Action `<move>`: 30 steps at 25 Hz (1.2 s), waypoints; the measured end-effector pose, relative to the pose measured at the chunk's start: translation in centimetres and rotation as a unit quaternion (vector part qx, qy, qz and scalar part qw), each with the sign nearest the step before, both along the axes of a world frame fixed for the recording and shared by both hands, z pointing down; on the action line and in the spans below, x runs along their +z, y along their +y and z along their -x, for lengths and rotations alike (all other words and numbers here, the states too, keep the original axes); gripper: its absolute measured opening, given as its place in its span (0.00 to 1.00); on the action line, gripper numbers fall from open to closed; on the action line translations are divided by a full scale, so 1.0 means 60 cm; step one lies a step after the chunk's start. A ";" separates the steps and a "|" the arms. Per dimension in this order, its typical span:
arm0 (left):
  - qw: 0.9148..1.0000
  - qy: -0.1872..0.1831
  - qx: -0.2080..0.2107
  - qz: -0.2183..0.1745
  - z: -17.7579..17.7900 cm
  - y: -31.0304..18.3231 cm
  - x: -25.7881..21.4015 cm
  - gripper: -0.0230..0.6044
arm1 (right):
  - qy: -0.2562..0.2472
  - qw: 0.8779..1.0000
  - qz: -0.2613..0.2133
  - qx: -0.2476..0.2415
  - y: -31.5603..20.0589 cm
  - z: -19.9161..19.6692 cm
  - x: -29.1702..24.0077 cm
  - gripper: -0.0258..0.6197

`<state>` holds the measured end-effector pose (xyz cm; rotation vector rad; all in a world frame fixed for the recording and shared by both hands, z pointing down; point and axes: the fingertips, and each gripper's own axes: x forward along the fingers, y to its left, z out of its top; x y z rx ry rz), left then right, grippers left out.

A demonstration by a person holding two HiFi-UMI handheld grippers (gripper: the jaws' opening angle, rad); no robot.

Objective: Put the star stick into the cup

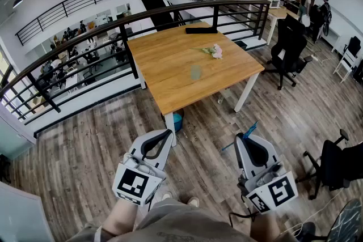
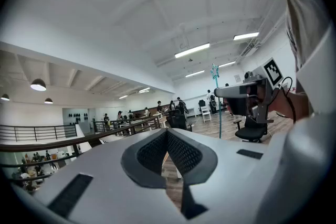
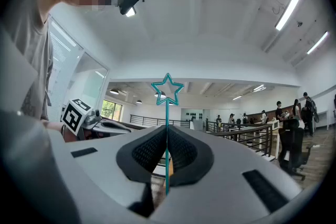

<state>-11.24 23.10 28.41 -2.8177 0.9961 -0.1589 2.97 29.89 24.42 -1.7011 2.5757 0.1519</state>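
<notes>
A teal star stick (image 3: 167, 89) stands upright between the jaws of my right gripper (image 3: 167, 129), which is shut on its thin shaft. In the head view the stick (image 1: 248, 131) pokes out past the right gripper (image 1: 242, 138), held low over the floor in front of the person's legs. My left gripper (image 1: 168, 133) hangs beside it, jaws shut and empty, as the left gripper view (image 2: 167, 131) also shows. A small pale green cup (image 1: 195, 72) stands near the middle of the wooden table (image 1: 170, 82), well ahead of both grippers.
Pink flowers (image 1: 215, 52) lie on the table beyond the cup, and a flat black object (image 1: 201, 30) lies at its far edge. A black railing (image 1: 85, 54) runs behind and left of the table. Black office chairs (image 1: 288, 48) stand to the right.
</notes>
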 end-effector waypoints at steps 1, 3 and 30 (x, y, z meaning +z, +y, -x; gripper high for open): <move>1.000 0.002 0.002 0.000 -0.005 0.000 -0.001 0.06 | -0.004 1.000 -0.001 -0.003 -0.001 -0.002 -0.002 0.09; 1.000 0.005 0.005 0.001 -0.014 -0.001 -0.004 0.06 | -0.009 1.000 -0.002 -0.008 -0.003 -0.008 -0.003 0.09; 1.000 -0.023 0.010 -0.007 -0.094 -0.092 0.023 0.06 | -0.017 1.000 0.010 -0.013 -0.094 -0.082 0.024 0.09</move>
